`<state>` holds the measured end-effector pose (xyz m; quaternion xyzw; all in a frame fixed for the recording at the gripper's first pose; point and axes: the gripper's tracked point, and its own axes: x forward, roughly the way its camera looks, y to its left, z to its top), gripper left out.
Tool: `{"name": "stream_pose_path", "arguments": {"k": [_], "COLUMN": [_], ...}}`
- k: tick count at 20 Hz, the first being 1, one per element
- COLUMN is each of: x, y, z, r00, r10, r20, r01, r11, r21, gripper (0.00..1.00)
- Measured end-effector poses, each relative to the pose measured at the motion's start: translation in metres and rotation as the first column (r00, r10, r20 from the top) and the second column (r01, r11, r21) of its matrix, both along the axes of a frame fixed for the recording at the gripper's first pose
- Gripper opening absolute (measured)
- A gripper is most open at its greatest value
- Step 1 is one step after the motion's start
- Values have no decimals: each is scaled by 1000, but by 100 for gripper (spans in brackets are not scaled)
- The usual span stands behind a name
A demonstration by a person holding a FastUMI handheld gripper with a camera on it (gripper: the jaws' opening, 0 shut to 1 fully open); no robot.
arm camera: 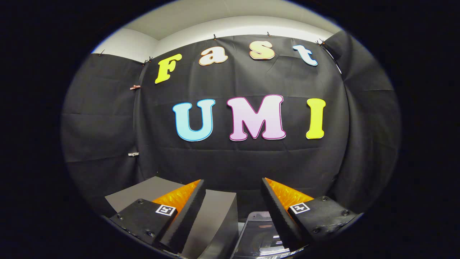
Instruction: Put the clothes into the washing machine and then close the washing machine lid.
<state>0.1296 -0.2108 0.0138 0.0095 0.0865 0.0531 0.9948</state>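
While the gripper (233, 185) hangs in the air with its fingers (187, 212) spread wide and nothing between them, the washing machine (262, 237) sits low beneath them, its glossy dark top showing in the gap, a grey box (212, 216) just beside it.

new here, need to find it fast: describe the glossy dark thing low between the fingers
Start at the black cloth wall and drop to the open gripper. The glossy dark appliance top lies low between its fingers. Unlike the matte grey panel beside it, it shines.
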Motion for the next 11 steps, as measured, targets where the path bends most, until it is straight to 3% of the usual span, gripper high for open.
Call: {"name": "stream_pose_path", "arguments": {"k": [11], "x": [1], "y": [5], "z": [-1], "r00": [1000], "r10": [1], "r20": [-5], "r01": [-1], "r11": [1000], "r21": [2], "gripper": [99]}}
